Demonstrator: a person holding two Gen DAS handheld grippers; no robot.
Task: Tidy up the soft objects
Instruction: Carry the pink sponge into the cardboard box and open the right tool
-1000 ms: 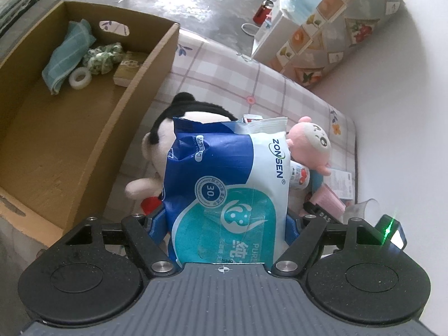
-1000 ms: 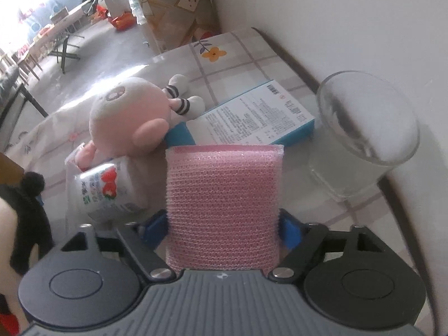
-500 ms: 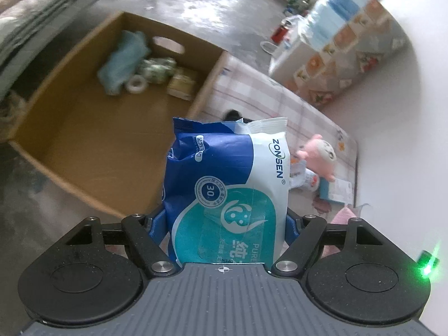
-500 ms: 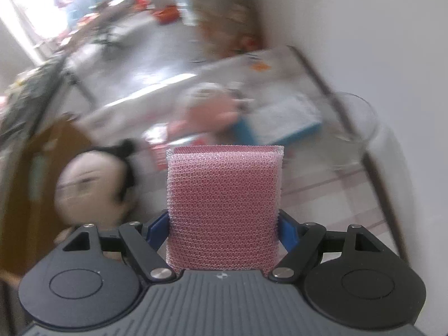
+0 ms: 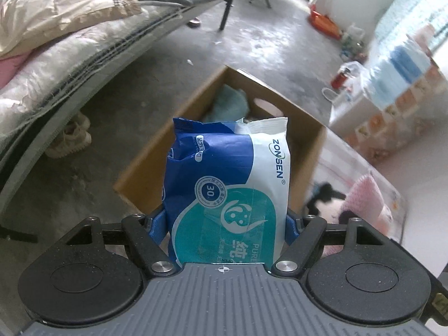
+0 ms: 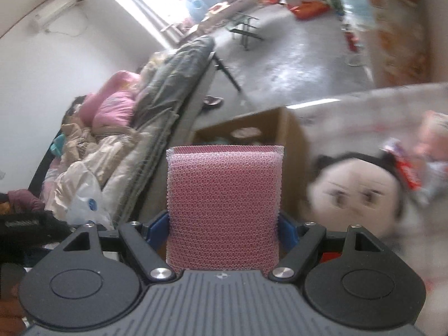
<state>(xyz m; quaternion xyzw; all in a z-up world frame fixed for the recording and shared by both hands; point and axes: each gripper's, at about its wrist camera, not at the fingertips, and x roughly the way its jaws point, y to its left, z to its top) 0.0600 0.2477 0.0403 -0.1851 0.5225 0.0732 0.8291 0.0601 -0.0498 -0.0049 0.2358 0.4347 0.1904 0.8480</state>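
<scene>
You can read "ZONSEN" up the white side of the blue wipes pack (image 5: 226, 193), "30" in its round badge, and "PURE" near its bottom edge; other txt illegible.

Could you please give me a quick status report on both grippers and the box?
Left gripper clamps wipes pack. Right gripper clamps pink sponge. Cardboard box ahead, open, nothing blocking.

The lower half of the cardboard box (image 5: 196, 151) is hidden behind the wipes pack (image 5: 226, 193) at 6 o'clock in the left wrist view; its contents at 12 o'clock are blurred. The black-haired plush doll (image 6: 355, 193) at 3 o'clock in the right wrist view is smeared by motion, and the items beyond it cannot be told. The pink mesh sponge (image 6: 224, 210) covers most of the box behind it.
</scene>
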